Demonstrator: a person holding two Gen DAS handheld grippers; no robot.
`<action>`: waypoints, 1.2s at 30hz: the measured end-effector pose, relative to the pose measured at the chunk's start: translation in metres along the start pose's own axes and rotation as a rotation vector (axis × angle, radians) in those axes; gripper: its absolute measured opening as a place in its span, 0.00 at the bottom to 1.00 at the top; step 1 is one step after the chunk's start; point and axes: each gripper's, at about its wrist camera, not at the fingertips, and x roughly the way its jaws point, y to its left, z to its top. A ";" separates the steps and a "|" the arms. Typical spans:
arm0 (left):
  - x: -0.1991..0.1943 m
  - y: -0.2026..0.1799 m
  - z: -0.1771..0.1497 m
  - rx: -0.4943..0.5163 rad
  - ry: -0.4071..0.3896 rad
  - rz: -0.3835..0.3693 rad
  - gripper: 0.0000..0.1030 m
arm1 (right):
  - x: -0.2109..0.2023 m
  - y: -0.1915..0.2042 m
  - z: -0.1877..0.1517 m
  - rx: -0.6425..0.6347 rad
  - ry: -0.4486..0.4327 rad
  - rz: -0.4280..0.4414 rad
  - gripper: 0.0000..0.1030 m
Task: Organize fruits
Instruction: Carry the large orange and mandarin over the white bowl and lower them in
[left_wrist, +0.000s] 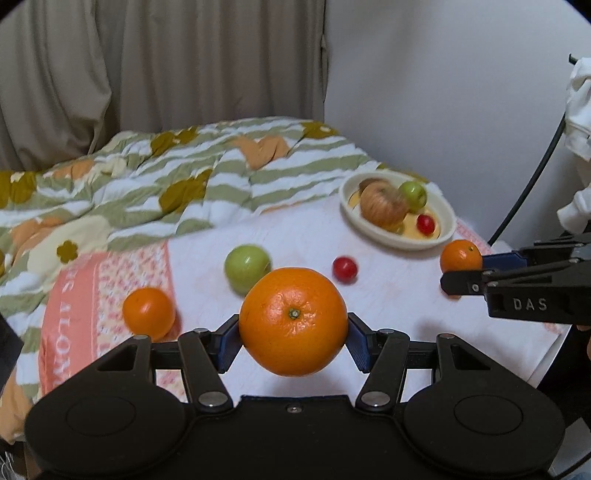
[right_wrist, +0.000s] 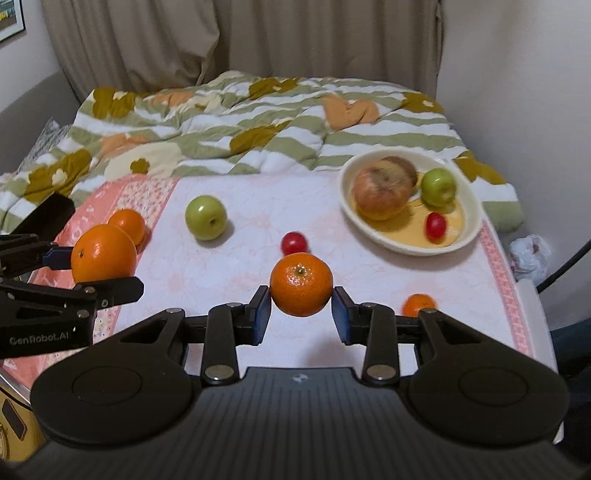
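The left gripper (left_wrist: 293, 341) grips a big orange (left_wrist: 293, 321) between its jaws, lifted above the cloth, probably to carry it to the bowl (right_wrist: 469, 236) ahead on the right. The right gripper (right_wrist: 301, 314) holds a small mandarin (right_wrist: 301, 284) the same way. Both fruits look bright, round, with green stem marks.

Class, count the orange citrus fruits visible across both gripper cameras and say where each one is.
4. A large orange in the left gripper; a small mandarin between the right gripper's fingers; two on the pink patterned cloth, one left, one right. None seems hidden.
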 end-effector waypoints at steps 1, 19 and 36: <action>0.000 -0.005 0.004 -0.001 -0.006 -0.001 0.61 | -0.004 -0.006 0.001 -0.001 -0.005 0.000 0.50; 0.057 -0.117 0.071 -0.070 -0.043 0.048 0.61 | 0.003 -0.155 0.044 -0.103 -0.038 0.034 0.50; 0.165 -0.173 0.100 -0.076 0.113 0.015 0.61 | 0.080 -0.230 0.074 -0.096 0.025 0.075 0.50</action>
